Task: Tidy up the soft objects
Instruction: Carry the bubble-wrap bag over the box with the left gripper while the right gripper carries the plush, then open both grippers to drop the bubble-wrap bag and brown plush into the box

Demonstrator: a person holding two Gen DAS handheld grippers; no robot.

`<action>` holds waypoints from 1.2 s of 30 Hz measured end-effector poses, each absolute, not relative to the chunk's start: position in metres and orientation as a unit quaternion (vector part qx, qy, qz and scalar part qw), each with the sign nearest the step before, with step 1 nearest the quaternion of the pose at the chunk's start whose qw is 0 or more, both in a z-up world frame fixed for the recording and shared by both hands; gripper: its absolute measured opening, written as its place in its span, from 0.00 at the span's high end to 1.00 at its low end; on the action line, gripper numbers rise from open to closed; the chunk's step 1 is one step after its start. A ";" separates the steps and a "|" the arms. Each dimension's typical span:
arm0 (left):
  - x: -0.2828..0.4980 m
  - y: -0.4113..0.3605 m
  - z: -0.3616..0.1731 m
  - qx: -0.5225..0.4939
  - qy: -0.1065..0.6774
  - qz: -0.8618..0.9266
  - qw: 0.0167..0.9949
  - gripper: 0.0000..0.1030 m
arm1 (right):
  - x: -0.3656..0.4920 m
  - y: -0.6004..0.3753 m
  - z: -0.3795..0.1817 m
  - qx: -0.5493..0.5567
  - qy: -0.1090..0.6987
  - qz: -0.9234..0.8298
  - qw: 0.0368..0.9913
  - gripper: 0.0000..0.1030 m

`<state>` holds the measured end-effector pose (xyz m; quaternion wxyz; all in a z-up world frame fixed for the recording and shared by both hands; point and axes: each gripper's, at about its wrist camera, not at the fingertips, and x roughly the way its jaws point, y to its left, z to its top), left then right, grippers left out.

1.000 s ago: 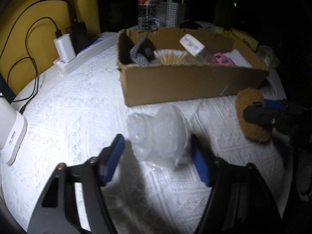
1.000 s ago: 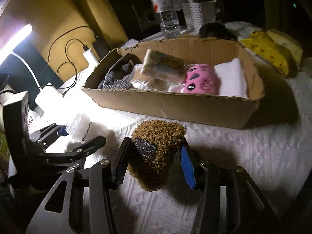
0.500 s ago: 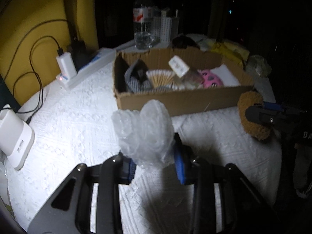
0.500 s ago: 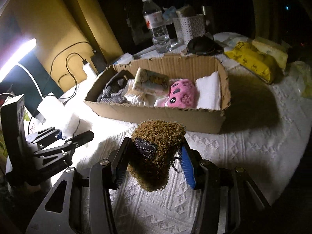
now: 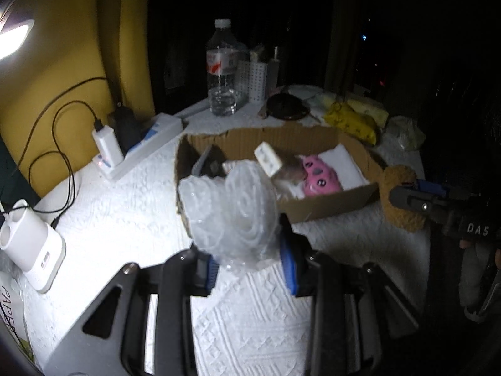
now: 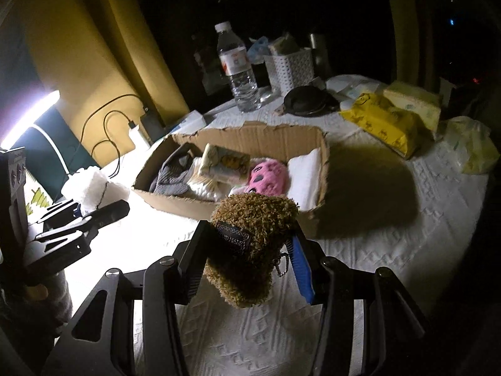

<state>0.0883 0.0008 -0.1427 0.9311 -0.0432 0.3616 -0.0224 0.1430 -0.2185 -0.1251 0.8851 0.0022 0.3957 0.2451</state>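
A: The left tongs (image 5: 249, 271) are clamped on a crumpled wad of bubble wrap (image 5: 230, 216), with only its lower edge caught between the blue pads. How secure can that be judged?

B: Not very. The wrap is slick and springy, and most of its bulk stands above the pads; if the pinch is eased or the tongs are jolted, the wad could be squeezed out and dropped onto the white cloth of the worktop (image 5: 125, 206).

A: And the right tongs (image 6: 247, 266)?

B: They are closed on a brown fuzzy pouch (image 6: 250, 238), held clear of the cloth. The pile is compressible, so a firmer hold is expected there. A small chain hangs from it, though, and could be snagged on the torn rim of the cardboard box (image 6: 250, 131).

A: The box is just beyond both loads?

B: Yes, and it is already well filled: a pink plush toy (image 6: 267, 177), a folded white cloth (image 6: 305, 174), grey fabric at the left end. Little free room is seen, so a piece released carelessly might be left perched on the others and roll out.

A: Anything else to be watched?

B: The two tongs are near each other in front of the same box; a collision could be caused if both are brought in together. The water bottle (image 5: 223, 72) behind the box could be toppled by an overreach.
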 end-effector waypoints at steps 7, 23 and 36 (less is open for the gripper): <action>0.103 0.002 -0.131 -0.045 0.352 -0.021 0.935 0.67 | 0.156 -0.226 -0.117 0.001 0.387 0.243 0.890 0.50; 0.154 0.006 -0.145 -0.050 0.361 -0.009 0.931 0.67 | 0.206 -0.222 -0.127 -0.003 0.390 0.255 0.885 0.49; 0.192 0.011 -0.172 -0.064 0.385 -0.005 0.921 0.66 | 0.242 -0.209 -0.153 -0.011 0.409 0.255 0.876 0.49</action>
